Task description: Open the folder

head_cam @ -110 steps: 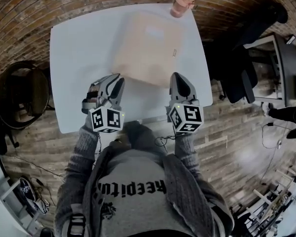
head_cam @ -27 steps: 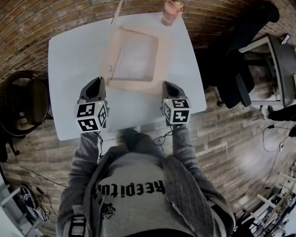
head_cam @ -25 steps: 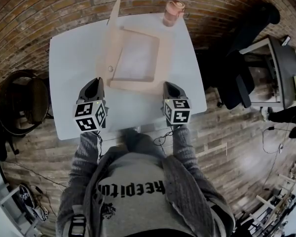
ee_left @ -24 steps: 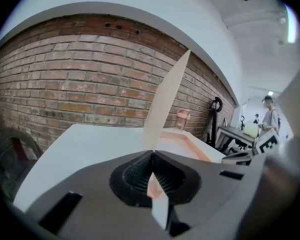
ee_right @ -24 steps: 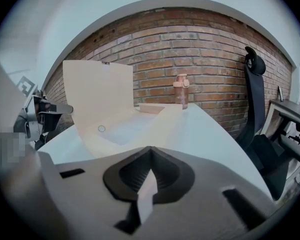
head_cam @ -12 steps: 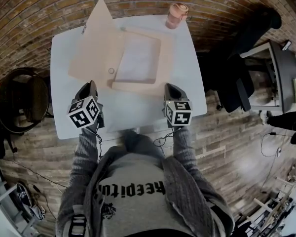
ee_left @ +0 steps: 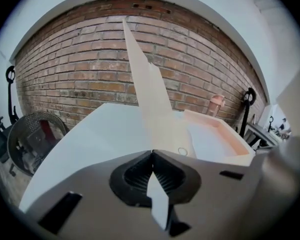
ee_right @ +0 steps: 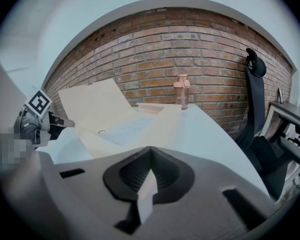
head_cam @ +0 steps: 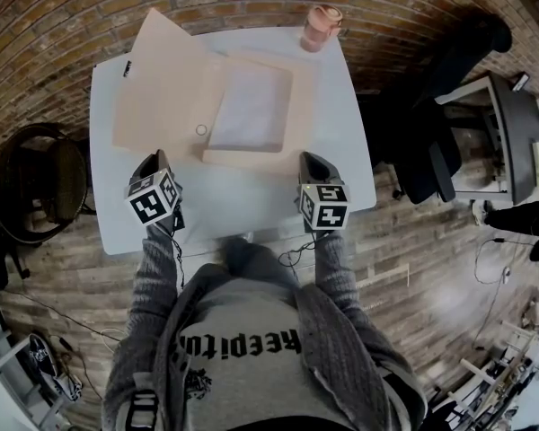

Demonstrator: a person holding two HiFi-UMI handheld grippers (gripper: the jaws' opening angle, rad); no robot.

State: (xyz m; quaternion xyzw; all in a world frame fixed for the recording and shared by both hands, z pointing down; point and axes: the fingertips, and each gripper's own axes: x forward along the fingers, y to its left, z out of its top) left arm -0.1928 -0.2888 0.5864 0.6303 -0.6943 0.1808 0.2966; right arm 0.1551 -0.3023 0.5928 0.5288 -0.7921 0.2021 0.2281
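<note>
The peach folder (head_cam: 214, 97) lies open, its cover tilted toward the upper left and pinched by the left gripper (head_cam: 156, 156). The right gripper (head_cam: 307, 156) is clamped on its lower right corner.

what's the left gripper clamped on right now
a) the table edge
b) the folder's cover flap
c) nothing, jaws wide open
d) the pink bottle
b: in the left gripper view the left gripper has its jaws shut on the near edge of the cover flap, which rises up from between them, swung clear of the rest of the folder; the bottle stands apart at the table's far corner.
</note>
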